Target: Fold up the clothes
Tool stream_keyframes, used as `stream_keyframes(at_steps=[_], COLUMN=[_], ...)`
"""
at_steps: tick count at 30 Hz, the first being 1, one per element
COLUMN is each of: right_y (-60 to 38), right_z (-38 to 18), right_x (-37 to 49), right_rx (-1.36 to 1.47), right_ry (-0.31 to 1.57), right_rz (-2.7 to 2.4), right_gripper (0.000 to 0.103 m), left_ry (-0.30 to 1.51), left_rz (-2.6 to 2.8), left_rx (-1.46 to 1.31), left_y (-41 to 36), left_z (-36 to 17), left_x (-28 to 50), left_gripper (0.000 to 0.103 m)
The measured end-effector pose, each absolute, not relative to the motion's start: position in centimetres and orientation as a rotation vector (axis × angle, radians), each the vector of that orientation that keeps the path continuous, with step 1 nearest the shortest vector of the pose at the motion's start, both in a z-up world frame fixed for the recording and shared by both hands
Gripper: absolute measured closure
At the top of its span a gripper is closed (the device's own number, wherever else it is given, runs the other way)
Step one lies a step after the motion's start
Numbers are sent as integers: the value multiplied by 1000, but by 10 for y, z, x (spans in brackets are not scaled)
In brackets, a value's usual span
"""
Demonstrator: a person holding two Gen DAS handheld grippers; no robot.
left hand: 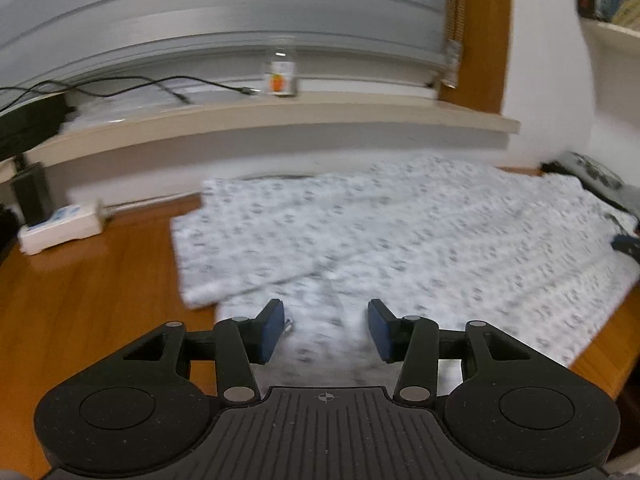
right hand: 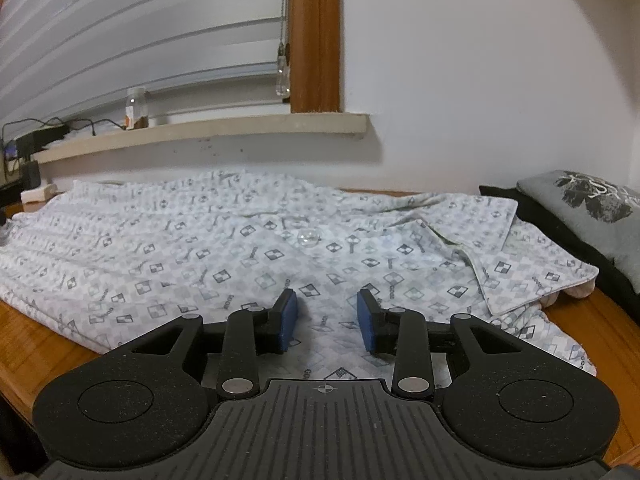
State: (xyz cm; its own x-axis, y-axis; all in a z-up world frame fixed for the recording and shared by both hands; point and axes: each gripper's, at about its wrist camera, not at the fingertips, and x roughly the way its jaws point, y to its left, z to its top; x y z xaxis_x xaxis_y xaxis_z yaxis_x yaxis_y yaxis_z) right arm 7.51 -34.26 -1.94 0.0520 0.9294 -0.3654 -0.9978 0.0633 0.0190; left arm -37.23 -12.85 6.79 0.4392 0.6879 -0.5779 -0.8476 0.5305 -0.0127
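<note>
left hand-held gripper (left hand: 326, 330) jaws apart, tilted downward, right hand-held gripper (right hand: 327, 322) likewise, narrower gap

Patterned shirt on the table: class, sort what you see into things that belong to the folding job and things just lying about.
Belongs to the job:
patterned shirt
left gripper
right gripper

Just lying about:
small bottle on the windowsill
power strip
grey cushion
black cable
</note>
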Motion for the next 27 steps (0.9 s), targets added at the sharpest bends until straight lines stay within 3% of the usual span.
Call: stream_keyframes(at_steps=[8,11,19,27], right_y=[-340,-335,-304,-240], right_z=[-16,-4,38,50], right_x=[76,73,75,79], right_rx=[-291,-321,-251,-236], right_ry=[329,350,301,303], right_rz=[1483,1444,1419,1398], right_gripper=[68,68,65,63], left_ry=[533,520,531,564], left_rz=[876,879,826,770], left_rx=[-204,-167,-192,-238], left_y=[-112,-93,-61,-59], left_z=[76,78,67,40], left_x=[-314,-283,-215,-215], left_gripper=[51,34,33,29])
